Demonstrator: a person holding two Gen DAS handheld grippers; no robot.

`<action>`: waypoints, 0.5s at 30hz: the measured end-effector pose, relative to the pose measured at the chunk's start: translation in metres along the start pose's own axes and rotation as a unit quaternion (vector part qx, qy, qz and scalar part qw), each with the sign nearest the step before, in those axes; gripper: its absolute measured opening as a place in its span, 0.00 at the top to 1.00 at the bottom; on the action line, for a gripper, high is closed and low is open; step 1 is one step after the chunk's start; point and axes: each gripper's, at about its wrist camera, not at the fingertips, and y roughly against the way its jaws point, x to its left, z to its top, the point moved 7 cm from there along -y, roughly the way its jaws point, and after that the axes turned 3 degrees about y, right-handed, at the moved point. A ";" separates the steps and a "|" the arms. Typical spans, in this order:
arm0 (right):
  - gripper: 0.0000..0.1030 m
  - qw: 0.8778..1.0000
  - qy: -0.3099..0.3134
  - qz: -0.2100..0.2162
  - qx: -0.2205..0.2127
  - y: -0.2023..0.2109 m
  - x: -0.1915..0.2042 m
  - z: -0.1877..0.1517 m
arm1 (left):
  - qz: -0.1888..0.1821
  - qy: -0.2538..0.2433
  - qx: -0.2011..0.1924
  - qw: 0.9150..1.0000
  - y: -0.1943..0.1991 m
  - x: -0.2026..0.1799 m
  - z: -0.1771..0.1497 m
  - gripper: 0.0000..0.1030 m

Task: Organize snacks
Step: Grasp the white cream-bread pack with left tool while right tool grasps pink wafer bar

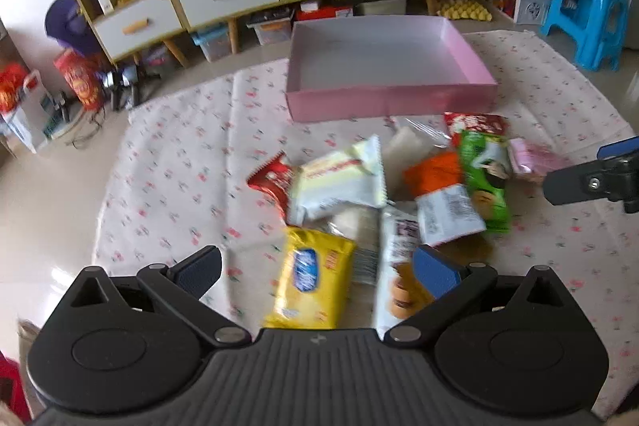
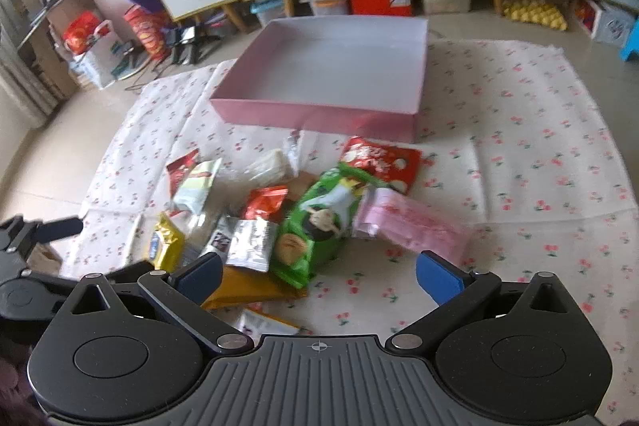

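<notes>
The left hand-held gripper hovered with jaws apart over the yellow packet. The snack pile lay on the floral cloth, just before the pink box, which held nothing. The right hand-held gripper was likewise apart, empty; sorting had not begun

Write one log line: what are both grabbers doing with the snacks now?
left gripper: open, over yellow packet | right gripper: open, near green packet | pink box: empty | snacks: piled on cloth
</notes>
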 end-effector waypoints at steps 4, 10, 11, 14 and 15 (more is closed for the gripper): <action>0.01 1.000 -0.015 0.020 -0.001 -0.009 0.001 0.008 | -0.027 0.017 0.019 0.999 -0.015 0.008 0.002 0.08; 0.03 0.996 -0.079 0.039 -0.011 -0.022 -0.016 0.023 | -0.082 0.015 -0.019 0.996 -0.027 0.001 0.003 0.10; 0.05 0.996 -0.089 0.031 -0.008 -0.026 -0.021 0.025 | -0.084 0.007 -0.026 0.996 -0.029 -0.003 0.004 0.10; 0.08 0.992 -0.123 0.012 -0.001 -0.035 -0.035 0.030 | -0.073 -0.019 -0.042 0.996 -0.035 -0.013 0.009 0.14; 0.10 0.991 -0.131 0.007 0.001 -0.038 -0.040 0.031 | -0.067 -0.026 -0.042 0.996 -0.038 -0.015 0.010 0.16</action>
